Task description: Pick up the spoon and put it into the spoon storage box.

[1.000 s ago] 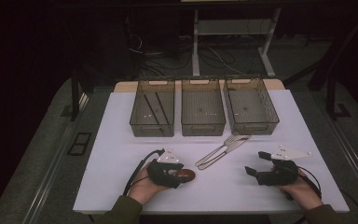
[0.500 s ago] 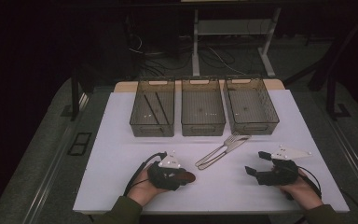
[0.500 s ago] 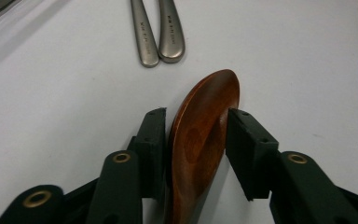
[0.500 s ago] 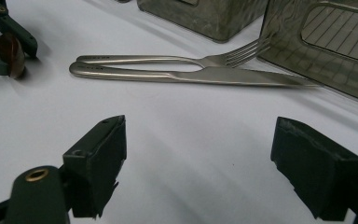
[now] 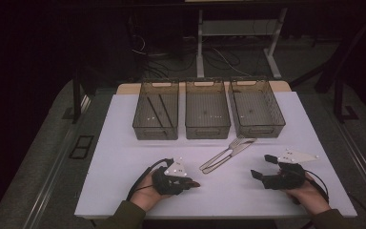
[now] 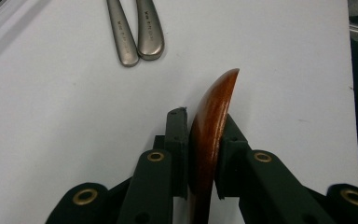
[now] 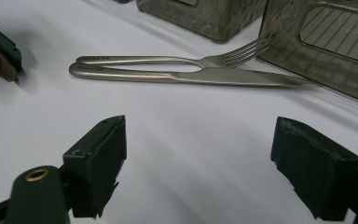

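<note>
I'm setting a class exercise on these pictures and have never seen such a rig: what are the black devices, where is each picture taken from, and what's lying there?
A person holds a hand-held gripper in each hand. One camera looks down from above; one rides on each gripper.

On the table: three bins, a fork and a knife.

The left hand-held gripper has just been closing and now clamps a wooden piece. What the piece is I cannot tell. The right hand-held gripper is open, holding nothing.
</note>
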Demonstrator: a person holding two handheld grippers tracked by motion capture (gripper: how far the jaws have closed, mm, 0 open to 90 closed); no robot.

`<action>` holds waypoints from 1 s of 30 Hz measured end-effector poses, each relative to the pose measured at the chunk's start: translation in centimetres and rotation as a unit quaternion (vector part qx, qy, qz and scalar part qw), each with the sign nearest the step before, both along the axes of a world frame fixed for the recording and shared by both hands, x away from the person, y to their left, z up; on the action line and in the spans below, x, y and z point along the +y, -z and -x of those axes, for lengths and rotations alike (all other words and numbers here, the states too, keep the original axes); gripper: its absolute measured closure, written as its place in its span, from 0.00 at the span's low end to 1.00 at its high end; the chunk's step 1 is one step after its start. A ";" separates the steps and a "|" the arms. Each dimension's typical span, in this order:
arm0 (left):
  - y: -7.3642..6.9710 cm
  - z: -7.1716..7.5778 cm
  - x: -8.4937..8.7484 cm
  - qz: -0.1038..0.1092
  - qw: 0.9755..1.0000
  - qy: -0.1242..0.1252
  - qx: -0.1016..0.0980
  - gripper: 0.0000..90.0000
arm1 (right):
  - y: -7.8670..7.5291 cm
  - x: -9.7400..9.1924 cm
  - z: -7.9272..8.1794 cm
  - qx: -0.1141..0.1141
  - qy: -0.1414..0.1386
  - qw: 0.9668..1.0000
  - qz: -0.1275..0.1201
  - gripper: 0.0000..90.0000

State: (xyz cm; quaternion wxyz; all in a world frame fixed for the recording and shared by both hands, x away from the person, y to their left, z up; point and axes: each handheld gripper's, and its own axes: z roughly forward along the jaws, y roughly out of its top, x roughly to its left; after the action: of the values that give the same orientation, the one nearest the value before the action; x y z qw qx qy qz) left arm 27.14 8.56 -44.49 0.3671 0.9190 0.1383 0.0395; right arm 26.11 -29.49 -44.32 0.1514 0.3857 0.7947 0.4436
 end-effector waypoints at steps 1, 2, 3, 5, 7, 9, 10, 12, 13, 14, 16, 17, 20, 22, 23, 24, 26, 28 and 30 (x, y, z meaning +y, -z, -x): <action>0.0 0.0 0.0 0.000 1.000 -0.002 0.001 0.86 | 0.0 0.0 0.0 0.000 0.000 1.000 0.000 0.19; -0.1 0.0 0.0 -0.001 1.000 -0.002 0.002 0.87 | 0.0 0.0 0.0 0.000 0.000 1.000 0.000 0.19; -0.1 0.0 0.1 -0.001 1.000 -0.003 0.002 0.87 | 0.0 0.0 0.0 0.000 0.000 1.000 0.000 0.19; -0.3 -0.1 0.2 0.002 1.000 -0.005 0.001 0.87 | 0.0 0.0 0.0 0.000 0.000 1.000 0.000 0.19; -0.4 -0.1 0.3 0.009 1.000 -0.010 0.001 0.88 | 0.0 0.0 0.0 0.000 0.000 1.000 0.000 0.19; -0.6 -0.2 0.5 0.010 1.000 -0.013 0.001 0.88 | 0.0 0.0 0.0 0.000 0.000 1.000 0.000 0.19; -0.7 -0.3 0.5 0.015 1.000 -0.016 -0.001 0.88 | 0.0 0.0 0.0 0.001 -0.001 1.000 0.000 0.19; -0.8 -0.3 0.7 0.024 0.999 -0.023 0.006 0.88 | 0.0 0.0 0.0 0.000 -0.001 1.000 0.000 0.19; -0.9 -0.3 0.8 0.028 0.999 -0.028 0.008 0.88 | 0.0 0.0 0.0 0.000 -0.001 1.000 0.000 0.19; -1.0 -0.4 0.9 0.030 0.999 -0.031 0.009 0.88 | 0.0 0.0 0.0 0.001 -0.001 1.000 0.000 0.19; -1.1 -0.5 1.0 0.030 0.999 -0.038 0.011 0.88 | 0.0 0.0 0.0 0.000 -0.001 1.000 0.000 0.19; -1.1 -0.6 1.1 0.031 0.999 -0.040 0.011 0.88 | 0.0 0.0 0.0 0.001 0.000 1.000 0.000 0.19; -1.4 -0.7 1.2 0.033 0.998 -0.047 0.013 0.88 | 0.0 -0.1 0.0 0.002 0.002 1.000 -0.003 0.19; -1.5 -0.7 1.2 0.033 0.998 -0.049 0.011 0.88 | -0.1 -0.1 0.0 -0.001 0.002 1.000 -0.003 0.19; -1.5 -0.7 1.2 0.035 0.998 -0.053 0.013 0.88 | -0.1 -0.1 0.0 -0.001 0.001 1.000 -0.003 0.19; -1.6 -0.8 1.3 0.033 0.998 -0.052 0.011 0.88 | -0.1 0.0 0.0 -0.001 0.001 1.000 -0.003 0.19; -1.7 -0.9 1.3 0.032 0.998 -0.054 0.012 0.88 | -0.1 0.0 0.0 0.000 0.001 1.000 -0.004 0.19; -1.8 -1.0 1.3 0.034 0.998 -0.058 0.014 0.88 | -0.1 -0.1 0.0 -0.001 0.001 1.000 -0.004 0.19; -2.0 -1.1 1.4 0.035 0.997 -0.064 0.015 0.88 | 0.0 0.0 0.0 0.000 0.001 1.000 -0.004 0.19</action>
State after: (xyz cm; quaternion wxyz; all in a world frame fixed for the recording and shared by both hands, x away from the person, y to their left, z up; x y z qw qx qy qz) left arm 28.23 9.93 -42.51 0.3934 0.8955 0.2034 0.0442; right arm 26.11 -29.53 -44.28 0.1499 0.3871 0.7925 0.4469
